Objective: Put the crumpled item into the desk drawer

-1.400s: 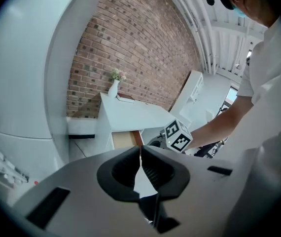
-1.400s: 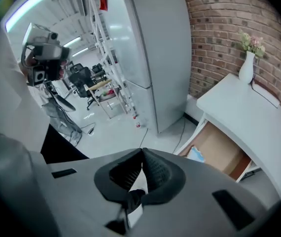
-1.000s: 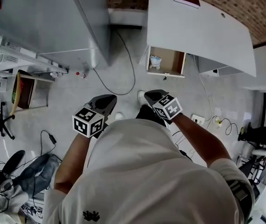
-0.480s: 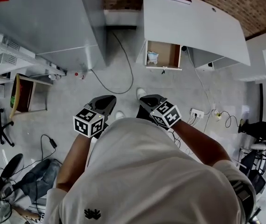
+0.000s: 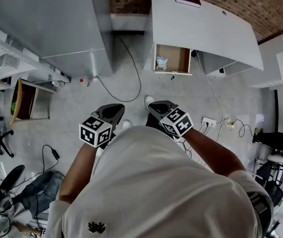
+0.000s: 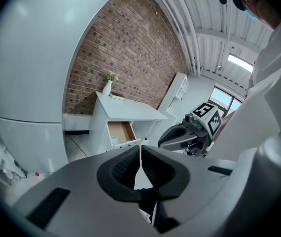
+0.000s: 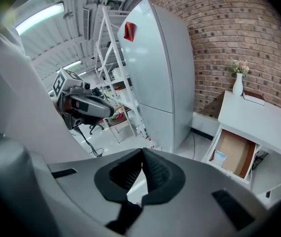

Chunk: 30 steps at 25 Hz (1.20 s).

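Left gripper [image 5: 113, 108], right gripper [image 5: 156, 106]: jaws pressed together, empty | crumpled item [image 5: 162, 62]: inside open drawer [image 5: 177, 58] of bench [image 5: 206, 29], well apart | likely step: push drawer front squarely.

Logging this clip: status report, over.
Left gripper shut, empty; right gripper same. Crumpled item lies in open desk drawer. Floor cable short of desk.
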{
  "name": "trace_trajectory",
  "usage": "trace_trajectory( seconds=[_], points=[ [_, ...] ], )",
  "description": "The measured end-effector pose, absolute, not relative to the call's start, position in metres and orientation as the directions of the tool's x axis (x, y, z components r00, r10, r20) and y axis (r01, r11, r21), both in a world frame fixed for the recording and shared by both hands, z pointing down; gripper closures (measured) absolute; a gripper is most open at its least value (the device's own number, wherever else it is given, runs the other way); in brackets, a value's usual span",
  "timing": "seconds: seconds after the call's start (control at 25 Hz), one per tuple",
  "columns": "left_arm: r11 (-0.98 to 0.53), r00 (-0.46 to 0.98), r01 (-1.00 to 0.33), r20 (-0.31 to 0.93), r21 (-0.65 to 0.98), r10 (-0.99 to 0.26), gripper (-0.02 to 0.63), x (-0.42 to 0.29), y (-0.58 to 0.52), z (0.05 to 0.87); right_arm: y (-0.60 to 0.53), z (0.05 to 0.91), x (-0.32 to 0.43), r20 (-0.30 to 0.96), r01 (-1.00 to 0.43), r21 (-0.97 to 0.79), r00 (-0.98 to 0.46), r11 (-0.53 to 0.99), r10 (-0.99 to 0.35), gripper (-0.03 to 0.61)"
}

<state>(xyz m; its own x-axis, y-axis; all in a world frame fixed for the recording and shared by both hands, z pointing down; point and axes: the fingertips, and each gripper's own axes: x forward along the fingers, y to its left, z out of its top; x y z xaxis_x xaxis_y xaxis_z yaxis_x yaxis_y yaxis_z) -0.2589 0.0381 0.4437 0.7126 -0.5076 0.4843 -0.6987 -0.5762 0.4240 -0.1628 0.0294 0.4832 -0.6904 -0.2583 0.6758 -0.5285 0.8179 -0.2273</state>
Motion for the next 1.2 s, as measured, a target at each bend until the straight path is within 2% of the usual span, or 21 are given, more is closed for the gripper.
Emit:
trace_trajectory(
  seconds=[1.2],
  points=[
    [-0.559, 0.709, -0.703, 0.499, 0.440, -0.499, 0.583, -0.257, 0.062, 0.457, 0.049, 0.479, -0.168, 0.658, -0.502, -0.211, -0.707, 0.839, -0.257, 0.551]
  ],
)
